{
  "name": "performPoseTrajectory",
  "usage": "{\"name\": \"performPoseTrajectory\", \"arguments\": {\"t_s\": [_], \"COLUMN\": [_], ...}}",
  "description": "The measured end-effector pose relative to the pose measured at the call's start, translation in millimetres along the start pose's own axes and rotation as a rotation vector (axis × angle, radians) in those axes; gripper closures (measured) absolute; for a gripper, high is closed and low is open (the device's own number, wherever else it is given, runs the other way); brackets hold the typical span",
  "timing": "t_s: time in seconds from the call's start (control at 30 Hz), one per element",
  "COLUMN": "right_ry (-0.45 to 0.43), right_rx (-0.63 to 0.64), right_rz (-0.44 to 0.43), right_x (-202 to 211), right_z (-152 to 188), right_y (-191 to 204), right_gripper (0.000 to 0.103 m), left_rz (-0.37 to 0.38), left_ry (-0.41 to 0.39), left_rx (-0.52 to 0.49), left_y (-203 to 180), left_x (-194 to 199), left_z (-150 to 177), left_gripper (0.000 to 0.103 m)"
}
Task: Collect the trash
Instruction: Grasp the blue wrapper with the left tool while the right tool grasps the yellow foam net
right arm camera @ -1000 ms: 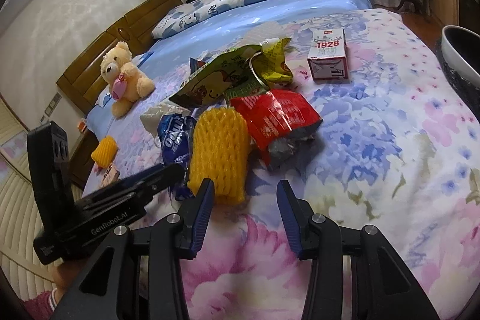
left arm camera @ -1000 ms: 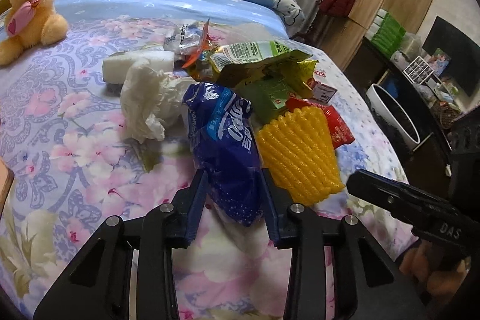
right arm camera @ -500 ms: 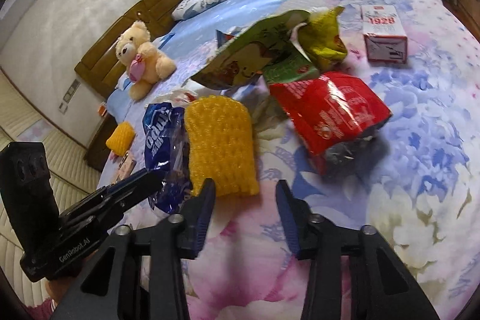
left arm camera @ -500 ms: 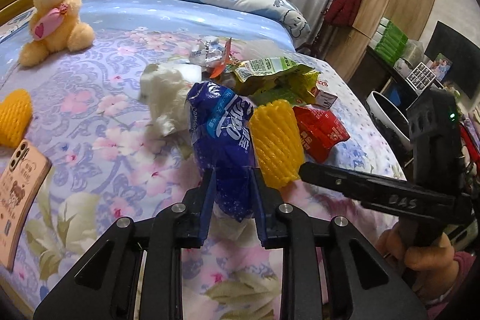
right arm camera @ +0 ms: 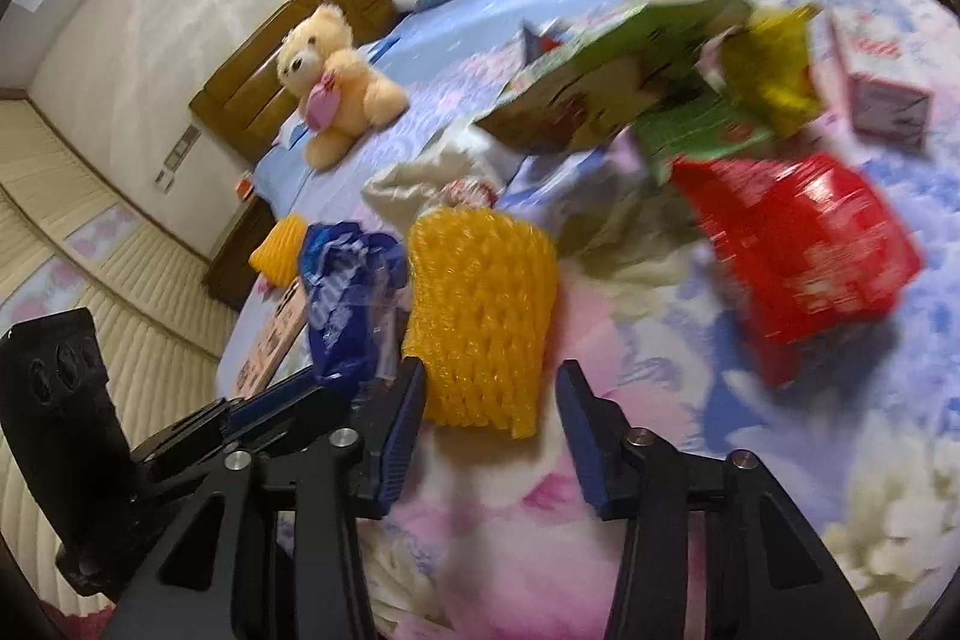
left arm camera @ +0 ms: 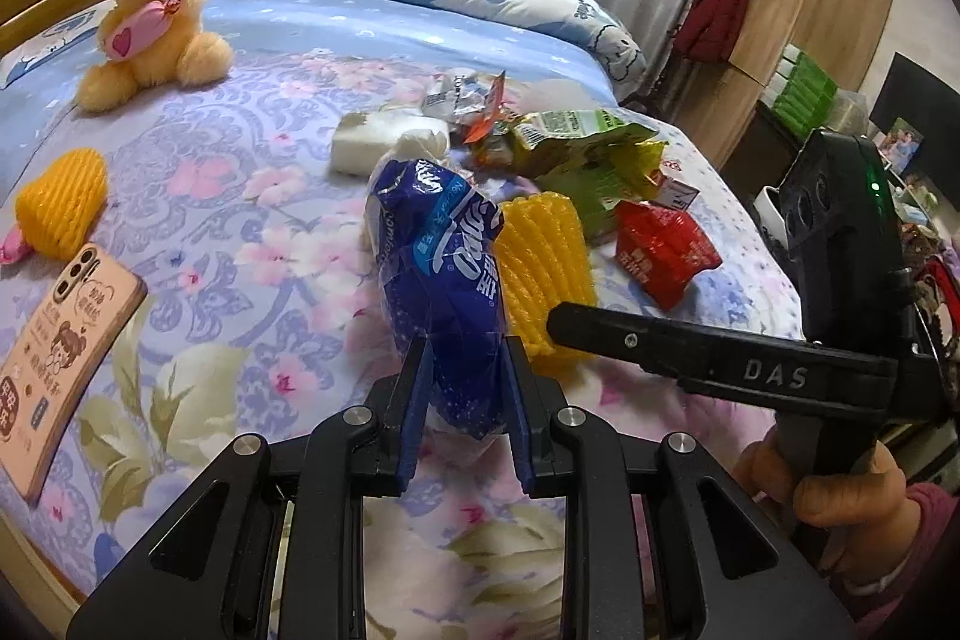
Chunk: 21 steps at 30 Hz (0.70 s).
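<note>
The blue wrapper (left arm camera: 441, 280) is clamped between the pads of the left gripper (left arm camera: 465, 388), near the bed's (left arm camera: 240, 280) front edge. Just to its right, the yellow foam net (right arm camera: 477, 316) lies flat on the bedspread, and the right gripper (right arm camera: 489, 400) is held apart at its near end, nothing gripped.

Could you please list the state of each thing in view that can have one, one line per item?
left gripper: jaws just closed, shut on the blue wrapper.
blue wrapper: crumpled, pinched at its near end.
right gripper: open, jaws just narrowed, either side of the foam net's near edge.
yellow foam net: lying flat on the bed, not gripped.
red packet: torn open, lying on the bed.
green bag: opened, crumpled.
</note>
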State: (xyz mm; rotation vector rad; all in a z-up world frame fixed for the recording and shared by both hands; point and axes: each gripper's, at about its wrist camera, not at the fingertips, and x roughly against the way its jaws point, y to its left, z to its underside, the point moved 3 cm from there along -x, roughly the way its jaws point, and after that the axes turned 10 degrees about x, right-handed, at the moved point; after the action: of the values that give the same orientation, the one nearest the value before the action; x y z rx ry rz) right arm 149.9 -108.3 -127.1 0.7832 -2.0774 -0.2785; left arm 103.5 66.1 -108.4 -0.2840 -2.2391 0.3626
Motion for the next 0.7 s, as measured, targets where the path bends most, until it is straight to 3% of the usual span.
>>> {"name": "performPoseTrajectory", "arguments": {"t_s": [0.1, 0.2, 0.27, 0.6, 0.63, 0.7], "right_ry": [-0.005, -0.017, -0.035, -0.106, -0.109, -0.119], "right_rx": [0.05, 0.073, 0.086, 0.029, 0.018, -0.001], "right_rz": [0.003, 0.006, 0.018, 0.115, 0.121, 0.134], "right_x": [0.7, 8.3, 20.5, 86.1, 89.8, 98.1], "right_z": [1.1, 1.1, 2.2, 24.5, 27.5, 33.4], "right_y": [9.7, 16.1, 16.6, -15.9, -20.5, -28.4], "right_gripper": [0.081, 0.086, 0.087, 0.087, 0.087, 0.087], "left_rz": [-0.002, -0.001, 0.007, 0.064, 0.053, 0.0], "left_ry": [-0.009, -0.023, -0.03, 0.025, 0.028, 0.023], "left_rx": [0.015, 0.018, 0.008, -0.089, -0.096, -0.104], "left_y": [6.0, 7.6, 4.0, -50.2, -53.6, -56.0], "left_x": [4.9, 12.1, 15.9, 1.0, -1.2, -4.3], "left_z": [-0.3, -3.0, -4.7, 0.8, 1.8, 2.9], "left_gripper": [0.083, 0.085, 0.093, 0.093, 0.09, 0.064]}}
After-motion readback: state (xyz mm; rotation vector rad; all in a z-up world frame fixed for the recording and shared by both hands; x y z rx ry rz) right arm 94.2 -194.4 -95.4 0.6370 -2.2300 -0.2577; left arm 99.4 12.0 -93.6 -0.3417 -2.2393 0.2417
